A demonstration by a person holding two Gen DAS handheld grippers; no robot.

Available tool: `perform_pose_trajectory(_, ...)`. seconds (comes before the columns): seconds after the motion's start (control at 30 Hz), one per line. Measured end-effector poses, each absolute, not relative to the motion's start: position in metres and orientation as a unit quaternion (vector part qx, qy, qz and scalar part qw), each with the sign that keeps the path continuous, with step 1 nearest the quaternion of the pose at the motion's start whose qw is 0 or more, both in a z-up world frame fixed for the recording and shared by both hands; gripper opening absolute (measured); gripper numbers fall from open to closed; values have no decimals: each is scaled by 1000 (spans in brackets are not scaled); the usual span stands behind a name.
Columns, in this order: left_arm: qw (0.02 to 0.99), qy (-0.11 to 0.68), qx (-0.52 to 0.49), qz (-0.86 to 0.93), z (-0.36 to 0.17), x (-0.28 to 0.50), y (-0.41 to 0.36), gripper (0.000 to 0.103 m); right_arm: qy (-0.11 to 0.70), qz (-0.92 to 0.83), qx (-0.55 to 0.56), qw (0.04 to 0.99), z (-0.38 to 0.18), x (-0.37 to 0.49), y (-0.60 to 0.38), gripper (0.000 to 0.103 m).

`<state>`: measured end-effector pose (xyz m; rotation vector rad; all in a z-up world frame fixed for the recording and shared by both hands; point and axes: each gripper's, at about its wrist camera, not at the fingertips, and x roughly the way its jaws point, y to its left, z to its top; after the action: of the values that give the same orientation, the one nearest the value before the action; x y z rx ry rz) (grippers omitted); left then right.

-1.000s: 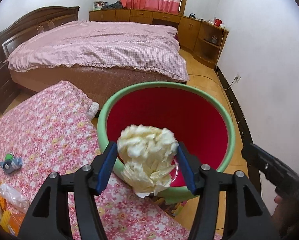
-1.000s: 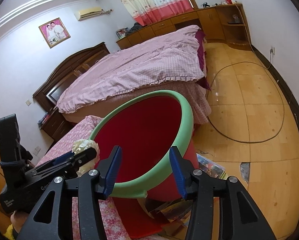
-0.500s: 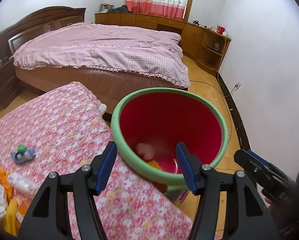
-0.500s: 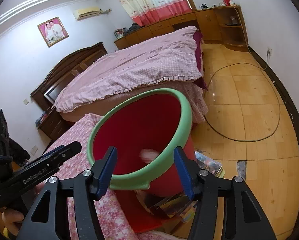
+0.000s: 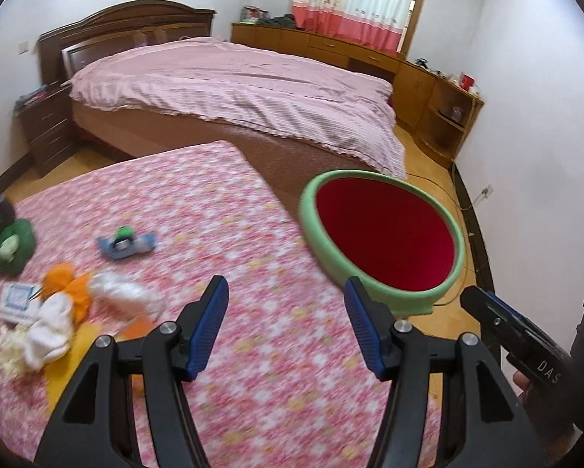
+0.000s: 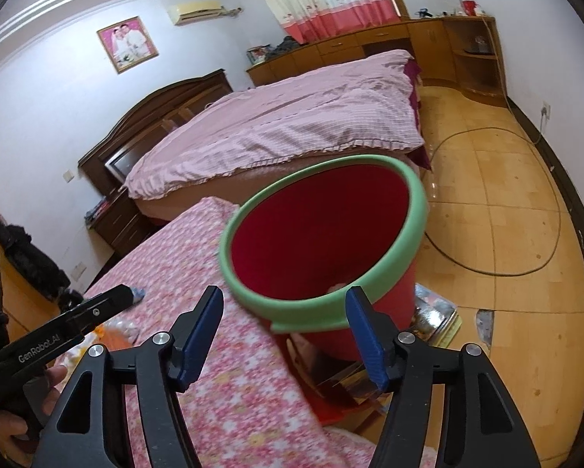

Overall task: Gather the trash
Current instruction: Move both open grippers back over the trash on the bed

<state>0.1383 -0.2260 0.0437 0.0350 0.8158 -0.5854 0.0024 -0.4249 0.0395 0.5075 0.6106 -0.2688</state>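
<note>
1. Your left gripper point(image 5: 286, 329) stood with its jaws apart and nothing between the blue pads; it hung over the floral cloth point(image 5: 221, 241).
2. Your right gripper point(image 6: 284, 331) had its jaws opening, also with nothing between them, and it pointed at the near rim of the red bin point(image 6: 323, 234).
3. The bin, red with a green rim, stood on the floor just beside the edge of the cloth-covered surface. In the right wrist view a pale scrap showed low inside it, so I judged that at least one piece of trash was already in.
4. Most of the job looked undone. A heap of trash point(image 5: 54, 319) lay on the cloth toward the left: white crumpled paper, orange scraps, a clear wrapper, a small printed packet. It was blurred, so I could not count the pieces.
5. A blue and green item point(image 5: 126, 243) lay apart from the heap, and a green bundle point(image 5: 13, 243) sat at the far left edge. Whether either counted as trash, I could not tell.
6. I judged the next call was for an empty gripper to go to the heap.
</note>
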Motion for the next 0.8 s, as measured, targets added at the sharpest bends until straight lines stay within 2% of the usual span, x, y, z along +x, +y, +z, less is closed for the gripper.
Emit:
perform_pose_trajectory(0.53,899,401,-43,-172,38,139,-96,61,321,-76,194,924,45,19,-351,71)
perform_pose_trajectory(0.63,900,404,-53,-152,34,140,-74,61,322,-59,193,925,44,22,-339,78)
perform_pose_trajectory(0.8,909,400,-50,-108,27,141,-39,62,325,-44,183,927,41,30,-318,79)
